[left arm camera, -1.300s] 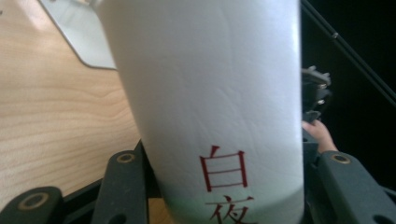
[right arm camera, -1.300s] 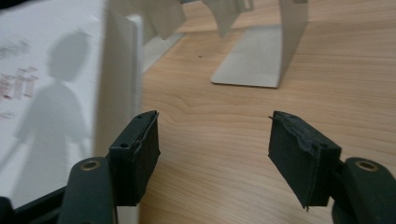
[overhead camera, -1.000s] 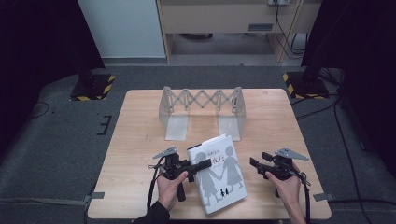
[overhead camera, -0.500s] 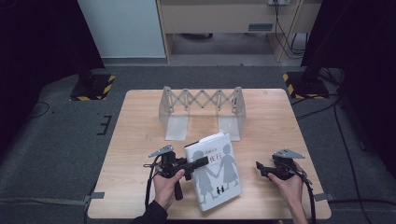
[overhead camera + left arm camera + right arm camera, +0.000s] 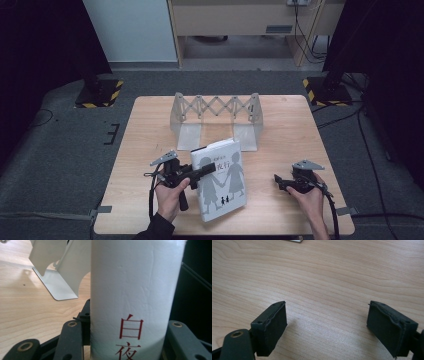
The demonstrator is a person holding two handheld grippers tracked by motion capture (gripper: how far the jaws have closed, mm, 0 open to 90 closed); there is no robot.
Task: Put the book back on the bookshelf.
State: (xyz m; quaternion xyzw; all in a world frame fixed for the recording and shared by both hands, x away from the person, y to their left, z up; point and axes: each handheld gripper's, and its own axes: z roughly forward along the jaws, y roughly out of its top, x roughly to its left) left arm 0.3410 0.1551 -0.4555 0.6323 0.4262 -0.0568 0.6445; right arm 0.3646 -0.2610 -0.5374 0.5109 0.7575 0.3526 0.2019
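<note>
We see a pale wooden desk with a clear grain, square-edged and standing on grey carpet. Toward its far side stands a white metal book rack, two flat L-shaped end plates joined by a scissor lattice. Just in front of that rack, near the middle of the desk, is a white book with a matte, slightly dimpled cover bearing grey silhouettes of figures holding hands and red characters; it looks tilted up off the desk, its spine turned toward the left tool. In the left tool view the rounded white spine stands between the two black jaws, which are clamped against it from either side, so the book is gripped at its spine near the upper end. The left hand wraps the handle from below, the forearm coming in from the near edge. The right tool sits well apart from the book, low over bare wood at the near right, its padded black jaws spread wide with nothing between them. The right hand holds it pointing leftward toward the book.
</note>
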